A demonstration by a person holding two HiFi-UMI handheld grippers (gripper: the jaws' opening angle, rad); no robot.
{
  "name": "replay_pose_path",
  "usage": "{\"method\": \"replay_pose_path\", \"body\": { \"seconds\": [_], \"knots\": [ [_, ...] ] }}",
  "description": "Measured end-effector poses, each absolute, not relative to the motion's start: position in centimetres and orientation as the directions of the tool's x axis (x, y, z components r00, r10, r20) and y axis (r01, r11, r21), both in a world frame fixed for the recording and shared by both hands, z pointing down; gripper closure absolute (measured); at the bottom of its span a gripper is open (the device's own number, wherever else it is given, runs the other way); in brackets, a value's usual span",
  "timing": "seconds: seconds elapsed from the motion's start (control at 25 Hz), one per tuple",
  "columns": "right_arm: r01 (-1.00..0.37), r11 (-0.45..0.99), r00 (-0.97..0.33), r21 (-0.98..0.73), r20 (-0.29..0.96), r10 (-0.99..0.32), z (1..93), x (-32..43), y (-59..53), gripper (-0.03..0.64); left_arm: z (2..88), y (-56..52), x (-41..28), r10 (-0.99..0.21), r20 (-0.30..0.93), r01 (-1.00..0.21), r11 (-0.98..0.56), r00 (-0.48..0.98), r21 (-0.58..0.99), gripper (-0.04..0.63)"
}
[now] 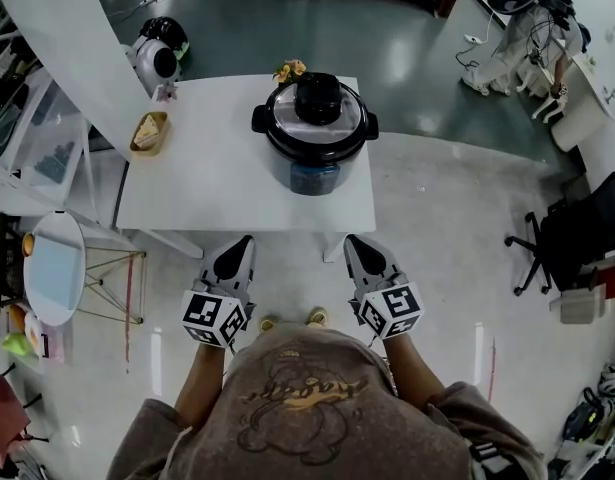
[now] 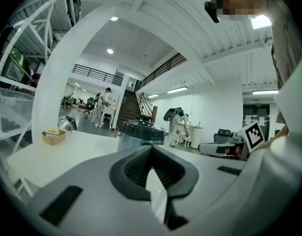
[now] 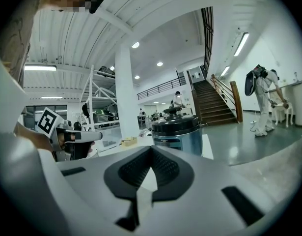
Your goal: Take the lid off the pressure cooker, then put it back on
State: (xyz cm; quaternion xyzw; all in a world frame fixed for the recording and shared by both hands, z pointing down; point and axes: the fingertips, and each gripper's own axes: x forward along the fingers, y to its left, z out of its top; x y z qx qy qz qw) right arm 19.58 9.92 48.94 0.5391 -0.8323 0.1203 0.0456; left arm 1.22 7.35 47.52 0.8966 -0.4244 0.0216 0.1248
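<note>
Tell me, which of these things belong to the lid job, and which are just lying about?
Part of the job:
- pressure cooker on the table
- lid, sitting on the cooker
- left claw and right claw, both shut and empty, short of the table

Just lying about:
- small basket
- yellow ornament behind the cooker
- round white appliance
- office chair

There are no words or numbers you can read here. The marker cubes (image 1: 213, 318) on your left gripper (image 1: 242, 244) and right gripper (image 1: 355, 241) carry only black-and-white square patterns, not letters. The dark panel (image 1: 313, 178) on the front of the pressure cooker (image 1: 315, 118) is too small to make out. Any lettering in the cartoon print on your sweatshirt (image 1: 305, 408) cannot be read.
</note>
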Motion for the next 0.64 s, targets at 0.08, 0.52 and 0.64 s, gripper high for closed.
{"method": "replay_pose_path", "body": {
  "seconds": [0.08,0.52,0.64],
  "knots": [
    [-0.908,0.393,-0.417,-0.146,0.209,-0.885,48.89,19.62,9.83,0.621,47.37,7.26,1.3,-0.755,0.142,-0.765,-0.61,0.64,0.206,0.592],
    [-0.908,0.382,-0.414,-0.174,0.216,-0.884,49.28,19.96,9.47,0.621,47.65,6.69,1.38,-0.754,0.149,-0.765,-0.608,0.64,0.211,0.592],
    [-0.909,0.374,-0.408,-0.184,0.212,-0.888,49.31,20.12,9.06,0.621,47.81,6.4,1.53,-0.756,0.145,-0.765,-0.605,0.639,0.221,0.592]
  ]
}}
